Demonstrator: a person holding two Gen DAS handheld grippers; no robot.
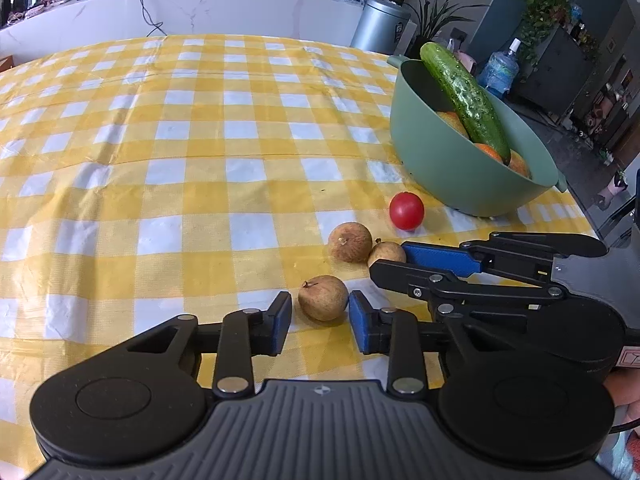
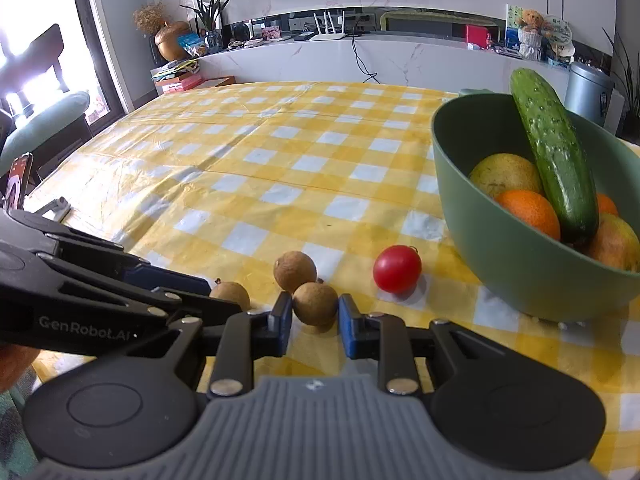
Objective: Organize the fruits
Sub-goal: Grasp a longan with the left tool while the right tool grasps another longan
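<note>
Three brown longans and a red cherry tomato (image 1: 406,211) lie on the yellow checked tablecloth in front of a green bowl (image 1: 448,168). My left gripper (image 1: 320,316) is open with its pads on either side of the nearest longan (image 1: 323,297), with a small gap at each side. My right gripper (image 2: 314,320) is open around another longan (image 2: 315,305), which shows in the left wrist view (image 1: 386,253) beside the third longan (image 1: 350,241). The bowl holds a cucumber (image 2: 554,152), oranges (image 2: 528,212) and pears (image 2: 506,174).
The table edge runs close behind the bowl on the right (image 1: 580,216). A phone on a stand (image 2: 18,180) sits at the table's left edge. A white counter (image 2: 400,60) lies beyond the table.
</note>
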